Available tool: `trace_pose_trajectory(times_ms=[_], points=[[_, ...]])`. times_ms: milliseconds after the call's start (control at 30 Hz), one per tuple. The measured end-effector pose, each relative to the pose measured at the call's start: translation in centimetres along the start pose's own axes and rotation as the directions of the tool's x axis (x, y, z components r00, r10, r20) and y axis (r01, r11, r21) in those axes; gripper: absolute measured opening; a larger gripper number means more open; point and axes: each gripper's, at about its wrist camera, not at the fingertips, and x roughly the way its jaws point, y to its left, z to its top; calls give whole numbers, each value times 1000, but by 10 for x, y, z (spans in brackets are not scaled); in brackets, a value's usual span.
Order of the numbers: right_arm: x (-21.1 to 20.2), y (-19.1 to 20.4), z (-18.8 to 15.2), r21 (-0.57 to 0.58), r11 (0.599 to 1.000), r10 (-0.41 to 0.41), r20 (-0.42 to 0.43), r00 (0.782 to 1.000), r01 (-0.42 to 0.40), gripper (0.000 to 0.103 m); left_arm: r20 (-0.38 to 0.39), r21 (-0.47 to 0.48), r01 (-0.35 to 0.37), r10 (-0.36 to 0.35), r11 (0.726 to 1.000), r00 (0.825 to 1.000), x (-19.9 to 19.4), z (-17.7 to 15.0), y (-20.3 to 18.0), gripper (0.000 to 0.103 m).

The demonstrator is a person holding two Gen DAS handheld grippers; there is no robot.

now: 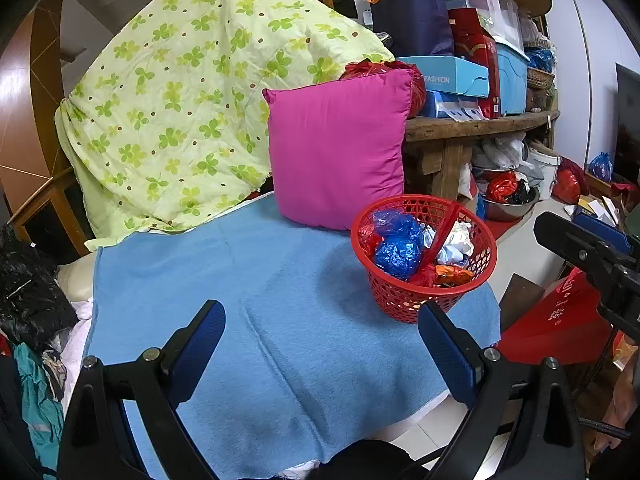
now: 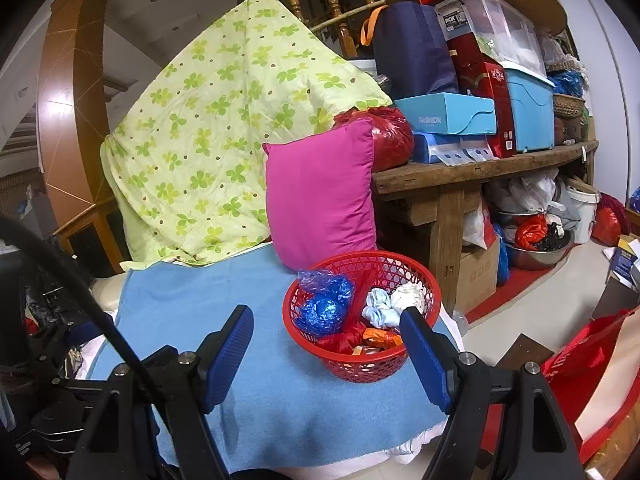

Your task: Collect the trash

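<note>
**Both claws wide and empty over the blue cloth**

Left wrist view: the left gripper (image 1: 322,342) is spread wide, holding nothing, above bare blue cloth (image 1: 280,280). The red basket (image 1: 424,258) of trash sits at the cloth's right edge, beside the pink cushion (image 1: 338,148).

Right wrist view: the right gripper (image 2: 326,346) is released and empty; the basket (image 2: 362,316) lies just beyond its right finger, floor (image 2: 520,320) open to the right.

left wrist: near, angled down | right wrist: same | shared: basket (image 1: 424,258) (image 2: 362,312)

Red plastic lattice basket (image 2: 362,364); plain magenta square cushion (image 2: 320,196); pale green clover-print quilt (image 2: 208,152); light blue blanket (image 1: 280,320)
</note>
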Motion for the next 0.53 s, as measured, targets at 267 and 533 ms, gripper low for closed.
trace_pose_trajectory(times_ms=[267,533], points=[[3,10,1,-19,1000,-19,-4,1000,19,79,8,-14,22,-22,1000,1000,3,-2,10,97],[30,33,-7,-54,999,-1,-58,998,-2,79,-53,-124,40,-47,992,997,35,-18,54,97]])
